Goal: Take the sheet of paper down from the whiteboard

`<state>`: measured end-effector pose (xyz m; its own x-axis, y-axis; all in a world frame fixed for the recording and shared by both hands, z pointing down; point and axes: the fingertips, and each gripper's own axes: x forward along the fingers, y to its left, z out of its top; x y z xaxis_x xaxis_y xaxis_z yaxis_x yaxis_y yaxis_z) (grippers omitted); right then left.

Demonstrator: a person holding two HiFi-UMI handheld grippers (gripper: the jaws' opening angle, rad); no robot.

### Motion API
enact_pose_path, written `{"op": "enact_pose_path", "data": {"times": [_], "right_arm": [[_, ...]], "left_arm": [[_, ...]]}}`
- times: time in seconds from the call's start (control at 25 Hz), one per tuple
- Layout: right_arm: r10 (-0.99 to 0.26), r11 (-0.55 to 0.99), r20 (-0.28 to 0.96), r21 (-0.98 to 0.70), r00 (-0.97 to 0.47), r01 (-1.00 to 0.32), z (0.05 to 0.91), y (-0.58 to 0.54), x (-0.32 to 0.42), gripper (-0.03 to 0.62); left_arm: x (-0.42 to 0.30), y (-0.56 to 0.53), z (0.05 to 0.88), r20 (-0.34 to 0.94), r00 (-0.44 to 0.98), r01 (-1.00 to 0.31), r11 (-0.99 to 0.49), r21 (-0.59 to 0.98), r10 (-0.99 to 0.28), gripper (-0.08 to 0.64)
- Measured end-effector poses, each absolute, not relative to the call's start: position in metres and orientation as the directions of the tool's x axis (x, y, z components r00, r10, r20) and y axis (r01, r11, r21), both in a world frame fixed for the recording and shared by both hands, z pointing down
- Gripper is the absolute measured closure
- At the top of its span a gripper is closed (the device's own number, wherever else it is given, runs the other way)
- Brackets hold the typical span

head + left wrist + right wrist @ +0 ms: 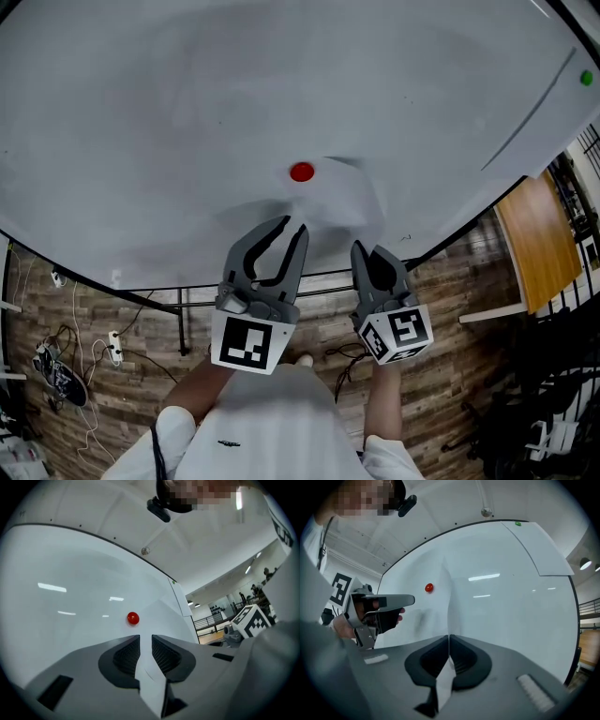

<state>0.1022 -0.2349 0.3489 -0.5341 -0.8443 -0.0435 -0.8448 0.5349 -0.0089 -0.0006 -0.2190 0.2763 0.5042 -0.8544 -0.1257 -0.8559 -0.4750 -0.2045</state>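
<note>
A white sheet of paper hangs on the whiteboard, pinned at its upper left by a red round magnet. The sheet bulges away from the board. My right gripper is shut on the sheet's lower edge; in the right gripper view the thin paper runs up from between the closed pads toward the magnet. My left gripper stands just below the magnet with its jaws apart. White paper shows in the gap, and the pads do not press on it.
A green magnet holds another sheet at the board's upper right. Below the board run its metal stand bars. A wooden table stands to the right. Cables and shoes lie on the wooden floor at the left.
</note>
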Motion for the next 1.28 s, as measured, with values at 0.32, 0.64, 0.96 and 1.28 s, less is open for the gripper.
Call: {"op": "enact_pose_path", "data": {"times": [0.32, 0.64, 0.96, 1.28], "right_arm": [[-0.833, 0.551, -0.058, -0.006, -0.550, -0.834, 0.341, -0.238, 0.097, 0.581], [-0.832, 0.554, -0.059, -0.023, -0.552, -0.832, 0.346, -0.241, 0.102, 0.581], [-0.828, 0.560, -0.073, -0.057, -0.556, -0.826, 0.352, -0.242, 0.106, 0.581], [-0.817, 0.574, -0.079, -0.012, -0.571, -0.819, 0.333, -0.241, 0.096, 0.581]], "left_arm": [[0.001, -0.234, 0.247, -0.197, 0.413, -0.872, -0.323, -0.368, -0.889, 0.480], [0.006, -0.247, 0.227, -0.254, 0.362, -0.880, -0.239, -0.410, -0.897, 0.456], [0.007, -0.254, 0.221, -0.271, 0.310, -0.886, -0.173, -0.431, -0.911, 0.434], [0.006, -0.255, 0.224, -0.278, 0.282, -0.883, -0.135, -0.450, -0.918, 0.413]]}}
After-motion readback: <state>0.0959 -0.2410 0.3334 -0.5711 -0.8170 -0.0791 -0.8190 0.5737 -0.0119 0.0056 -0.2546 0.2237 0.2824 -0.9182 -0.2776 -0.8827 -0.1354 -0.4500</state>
